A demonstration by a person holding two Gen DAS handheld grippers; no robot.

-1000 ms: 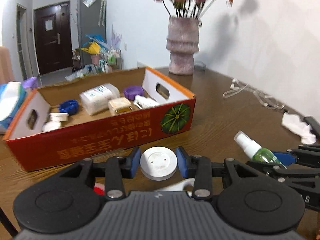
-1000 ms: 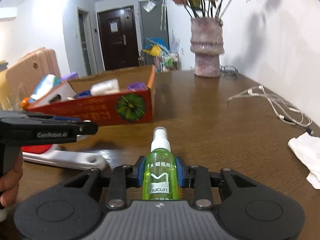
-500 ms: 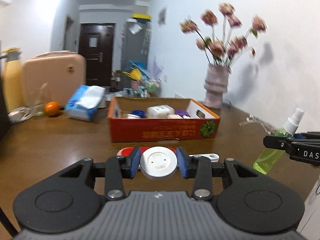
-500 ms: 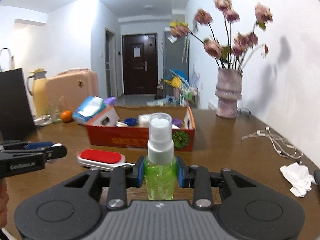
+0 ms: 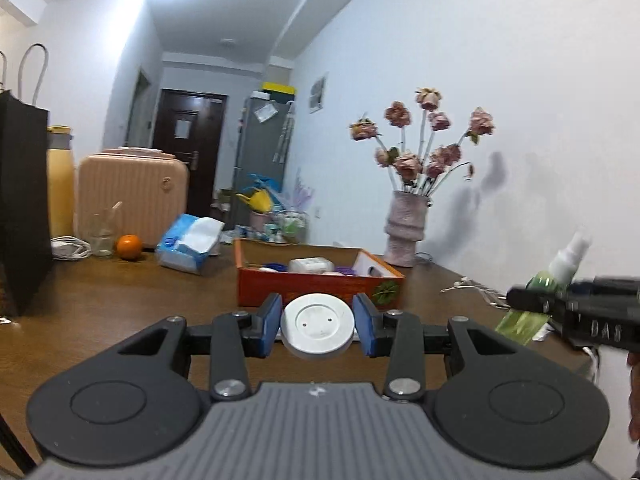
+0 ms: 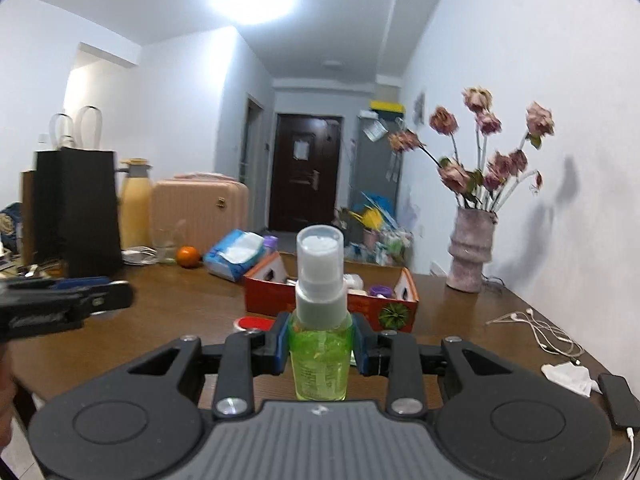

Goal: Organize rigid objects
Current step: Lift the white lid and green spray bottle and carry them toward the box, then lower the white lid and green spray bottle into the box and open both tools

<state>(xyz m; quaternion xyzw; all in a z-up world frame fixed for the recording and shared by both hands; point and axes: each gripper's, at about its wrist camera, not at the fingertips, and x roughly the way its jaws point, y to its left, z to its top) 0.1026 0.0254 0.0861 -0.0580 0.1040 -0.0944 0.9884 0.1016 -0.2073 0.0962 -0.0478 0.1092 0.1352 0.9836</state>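
Left wrist view: your left gripper point(image 5: 318, 326) is clamped on a white round disc point(image 5: 318, 327), held above the table point(image 5: 120, 304) on the near side of the red cardboard box point(image 5: 318, 285). The box already holds several small items: a white container, something blue, something purple. At the right edge your right gripper point(image 5: 560, 304) carries the green spray bottle point(image 5: 538, 300), tilted. Right wrist view: the right gripper point(image 6: 321, 344) grips the bottle point(image 6: 320, 344) around its body, cap up, clear of the table. The box point(image 6: 332, 304) lies ahead; a red-topped white object point(image 6: 256, 323) sits on the table in front of it. Judgement: partly done. Disc, bottle and the red-topped object are not yet boxed.
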